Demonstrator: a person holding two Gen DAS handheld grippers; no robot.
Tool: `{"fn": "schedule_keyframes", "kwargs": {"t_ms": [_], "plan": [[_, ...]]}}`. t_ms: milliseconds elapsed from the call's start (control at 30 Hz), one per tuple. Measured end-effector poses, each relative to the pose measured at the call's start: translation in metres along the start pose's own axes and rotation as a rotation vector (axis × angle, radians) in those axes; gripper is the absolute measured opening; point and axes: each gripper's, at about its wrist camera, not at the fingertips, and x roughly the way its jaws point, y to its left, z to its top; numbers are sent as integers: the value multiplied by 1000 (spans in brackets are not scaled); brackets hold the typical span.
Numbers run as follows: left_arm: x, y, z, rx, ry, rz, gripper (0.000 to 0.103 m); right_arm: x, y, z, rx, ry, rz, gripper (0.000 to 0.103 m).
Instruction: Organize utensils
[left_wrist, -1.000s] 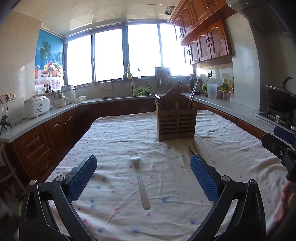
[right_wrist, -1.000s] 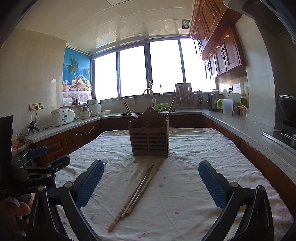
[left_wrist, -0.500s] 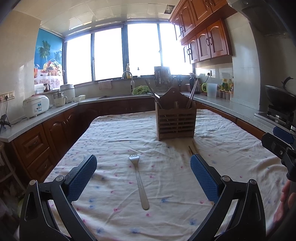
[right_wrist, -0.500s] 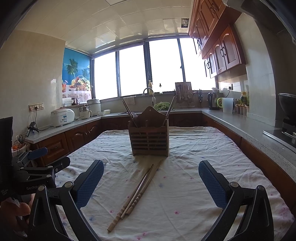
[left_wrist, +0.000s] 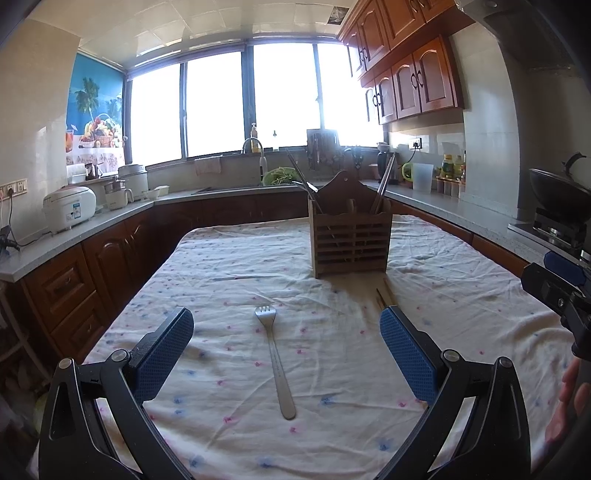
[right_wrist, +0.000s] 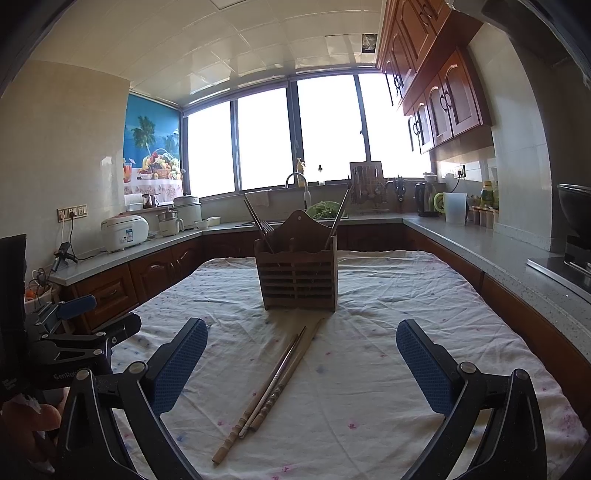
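Left gripper (left_wrist: 286, 332) level and low, blue pads (left_wrist: 164, 354) spread wide, nothing between them. Right gripper (right_wrist: 301, 341) likewise: pads (right_wrist: 421, 369) wide apart, holding nothing. Both side by side, pointing forward, each glimpsed at the edge of the other's view.

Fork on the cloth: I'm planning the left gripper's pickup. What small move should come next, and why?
Probably lower the left gripper straight down over the fork. Its jaws are open and empty, and the fork lies flat between them on the tablecloth, short of the wooden holder.
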Motion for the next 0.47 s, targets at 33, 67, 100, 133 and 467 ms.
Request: {"fn": "schedule_keyframes", "kwargs": {"t_ms": [33, 67, 100, 133, 467], "plan": [[0, 0, 1, -2, 0, -1, 103, 1, -1, 0, 1, 1, 0, 103], [0, 0, 1, -3, 1, -2, 103, 1, -1, 0, 1, 1, 0, 103], [1, 0, 1, -4, 4, -3, 103, 1, -1, 0, 2, 3, -1, 103], [1, 0, 1, -5, 6, -4, 103, 2, -1, 0, 3, 5, -2, 103], [8, 1, 4, -21, 22, -26, 103, 17, -9, 1, 26, 44, -12, 103]]}}
